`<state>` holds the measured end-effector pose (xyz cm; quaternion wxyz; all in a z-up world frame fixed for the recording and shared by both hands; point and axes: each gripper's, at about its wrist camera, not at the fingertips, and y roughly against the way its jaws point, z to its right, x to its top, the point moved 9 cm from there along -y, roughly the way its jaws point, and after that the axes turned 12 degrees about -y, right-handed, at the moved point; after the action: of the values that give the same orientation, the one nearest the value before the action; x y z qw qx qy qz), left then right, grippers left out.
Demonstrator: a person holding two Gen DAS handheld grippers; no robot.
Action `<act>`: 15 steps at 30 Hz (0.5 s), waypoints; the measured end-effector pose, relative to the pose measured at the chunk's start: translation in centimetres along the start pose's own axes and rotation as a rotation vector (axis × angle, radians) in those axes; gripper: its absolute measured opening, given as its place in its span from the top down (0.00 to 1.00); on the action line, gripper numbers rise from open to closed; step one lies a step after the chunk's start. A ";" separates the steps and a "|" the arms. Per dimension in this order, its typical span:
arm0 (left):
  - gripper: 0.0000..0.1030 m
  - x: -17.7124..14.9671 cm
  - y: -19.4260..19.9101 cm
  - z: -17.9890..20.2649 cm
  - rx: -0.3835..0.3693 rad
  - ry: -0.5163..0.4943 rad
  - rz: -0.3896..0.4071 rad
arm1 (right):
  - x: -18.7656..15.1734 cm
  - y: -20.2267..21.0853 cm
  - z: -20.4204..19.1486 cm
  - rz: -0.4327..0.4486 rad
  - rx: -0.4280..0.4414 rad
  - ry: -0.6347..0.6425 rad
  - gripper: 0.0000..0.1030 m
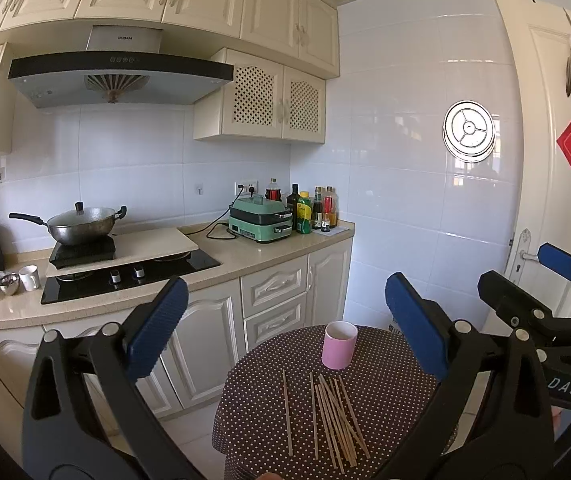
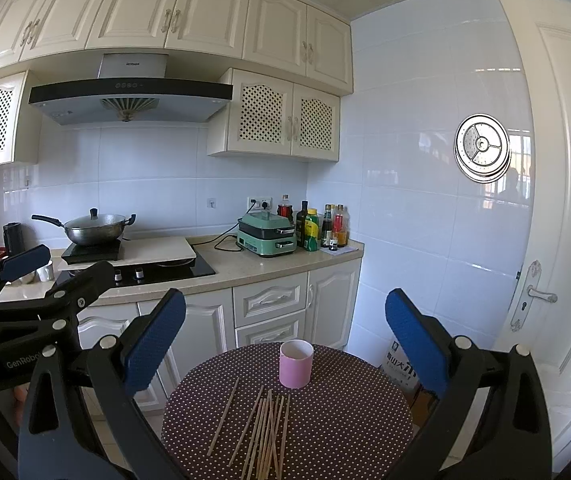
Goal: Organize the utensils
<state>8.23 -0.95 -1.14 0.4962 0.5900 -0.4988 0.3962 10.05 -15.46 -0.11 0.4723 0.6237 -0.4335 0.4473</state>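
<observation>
The work has not begun yet, as I judge: the chopsticks [image 2: 263, 432] lie loose on the round table [image 2: 349, 420], and the pink cup [image 2: 295, 364] stands upright and looks empty, just behind them. The likely step is to pick sticks and put them into the cup.

Both grippers are held high above the table, side by side, looking forward and a little down. The right gripper [image 2: 285, 344] has its fingers wide apart and holds nothing; the sticks are below and between its fingers, the cup ahead between them. The left gripper [image 1: 285, 328] is also wide open and empty; the sticks [image 1: 327, 420] lie below, nearer its right finger.

Next, one gripper must come down and close on the thin sticks, which may roll or slip.
</observation>
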 end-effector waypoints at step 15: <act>0.06 0.0 -0.1 -0.4 0.004 -0.001 0.001 | -0.2 -0.2 -0.3 0.000 0.006 -0.002 0.07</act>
<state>8.35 -0.52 -1.04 0.4946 0.5908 -0.4988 0.3970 10.16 -15.11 -0.29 0.4698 0.6254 -0.4325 0.4483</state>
